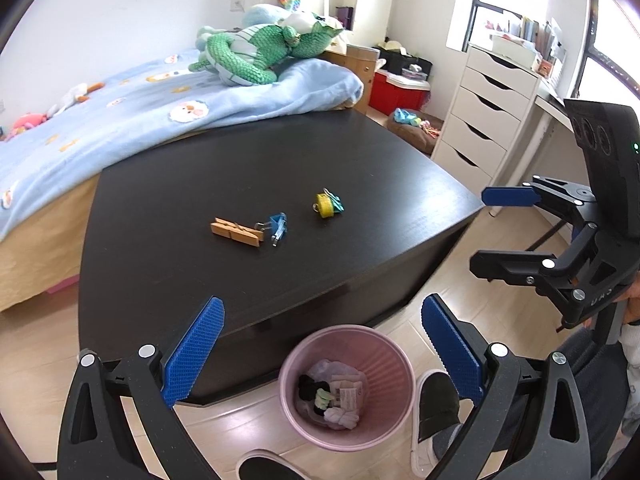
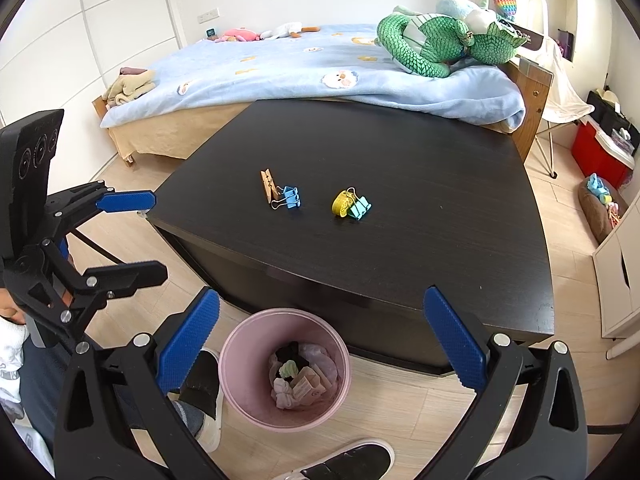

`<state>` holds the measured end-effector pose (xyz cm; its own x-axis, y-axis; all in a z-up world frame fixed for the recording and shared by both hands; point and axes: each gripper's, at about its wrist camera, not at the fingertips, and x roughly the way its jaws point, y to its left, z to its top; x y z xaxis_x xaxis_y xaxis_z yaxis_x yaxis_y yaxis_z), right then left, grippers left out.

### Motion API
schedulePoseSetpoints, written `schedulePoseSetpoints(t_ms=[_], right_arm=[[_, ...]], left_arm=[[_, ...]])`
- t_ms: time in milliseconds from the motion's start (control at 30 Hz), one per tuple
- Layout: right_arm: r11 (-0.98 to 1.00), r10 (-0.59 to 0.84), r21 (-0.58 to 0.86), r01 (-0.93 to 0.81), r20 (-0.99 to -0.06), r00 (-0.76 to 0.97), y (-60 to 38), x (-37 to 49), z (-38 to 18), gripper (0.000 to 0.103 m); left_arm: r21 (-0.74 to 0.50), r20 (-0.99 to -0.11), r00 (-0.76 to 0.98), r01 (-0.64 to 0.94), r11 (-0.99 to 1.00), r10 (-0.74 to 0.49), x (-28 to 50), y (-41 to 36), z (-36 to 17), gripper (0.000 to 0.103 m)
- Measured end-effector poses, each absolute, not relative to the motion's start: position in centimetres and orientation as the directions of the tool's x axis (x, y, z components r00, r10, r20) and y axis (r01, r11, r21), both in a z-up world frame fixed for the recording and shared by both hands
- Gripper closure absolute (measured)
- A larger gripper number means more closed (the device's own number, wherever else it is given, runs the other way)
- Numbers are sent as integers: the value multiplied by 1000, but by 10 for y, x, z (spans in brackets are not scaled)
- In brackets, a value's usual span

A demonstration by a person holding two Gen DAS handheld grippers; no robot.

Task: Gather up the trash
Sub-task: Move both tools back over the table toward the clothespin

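Trash fills the pink bin [image 1: 346, 384] on the floor below both hand-held grippers, left [image 1: 320, 360] and right [image 2: 322, 344], jaws apart and empty. Clothespin [image 1: 236, 232] and binder clips [image 1: 278, 226] remain on the bench [image 1: 200, 184].

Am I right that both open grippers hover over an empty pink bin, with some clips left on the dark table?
Not quite: the pink bin is not empty; the right wrist view shows crumpled scraps inside. Both the left gripper and right gripper are open, and clips remain on the dark table.
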<state>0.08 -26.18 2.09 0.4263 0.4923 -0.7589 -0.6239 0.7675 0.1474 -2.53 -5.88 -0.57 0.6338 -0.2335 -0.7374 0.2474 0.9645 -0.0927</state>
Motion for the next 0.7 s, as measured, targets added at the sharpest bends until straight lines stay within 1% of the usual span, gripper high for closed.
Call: schedulePoseSetpoints(t_ms=[233,500,700], right_arm=[[761,496,155,-629,-764,412,-257,7,20,3],[756,495,156,-635,-771,400,-247,25,18,3],[748,496,148,-647,-772,397,-234,45,26,3]], left_arm=[[-68,-737,644,227,971,-202,-14,-49,-4,8],[-29,-761,628,214,976,-161,13,-29,-12,8],[3,-776,614,233,973,-144,33,-17,-17,8]])
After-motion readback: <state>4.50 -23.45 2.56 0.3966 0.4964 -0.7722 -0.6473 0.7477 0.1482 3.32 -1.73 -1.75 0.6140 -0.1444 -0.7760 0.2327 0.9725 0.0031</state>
